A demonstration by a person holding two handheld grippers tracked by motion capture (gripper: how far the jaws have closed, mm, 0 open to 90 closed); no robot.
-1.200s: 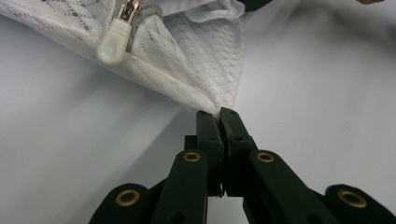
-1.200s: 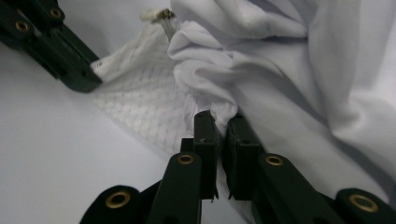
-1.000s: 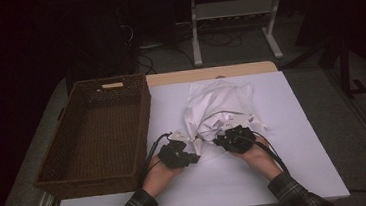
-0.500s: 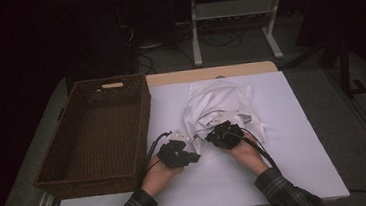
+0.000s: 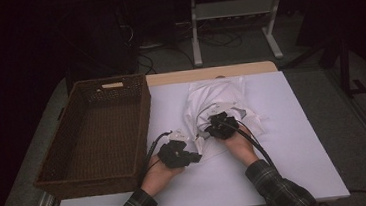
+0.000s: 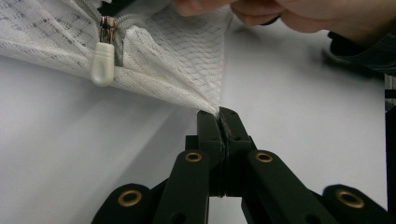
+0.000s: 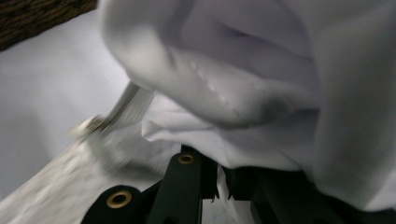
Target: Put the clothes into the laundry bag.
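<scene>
- Step in hand, as I read it: stuffing a white garment [image 5: 219, 96] into a mesh laundry bag [image 6: 177, 79] on the white table [image 5: 304, 137], well forward of the person and just right of the basket.
- The left gripper [image 5: 178, 153] has its jaws pressed together on a corner of the bag's mesh, pinching it taut near the zip pull [image 6: 102, 63] (the left gripper view shows the net fanning out from the closed tips).
- The right gripper [image 5: 220, 125] sits at the near end of the garment, at the bag's mouth. In the right gripper view its jaws are nearly closed and white cloth lies over and between them, so it appears to be gripping the garment; the tips themselves are covered.
- Next move, in my judgement: the left must hold the mouth open and steady while the right pushes the cloth deeper, then lets go without dragging it back out. The zip can only run once no cloth pokes past the teeth.
- Containers: the brown wicker basket [image 5: 93, 136] at the left of the table has nothing in it. How much of the garment is already in the bag I cannot tell (white on white).
</scene>
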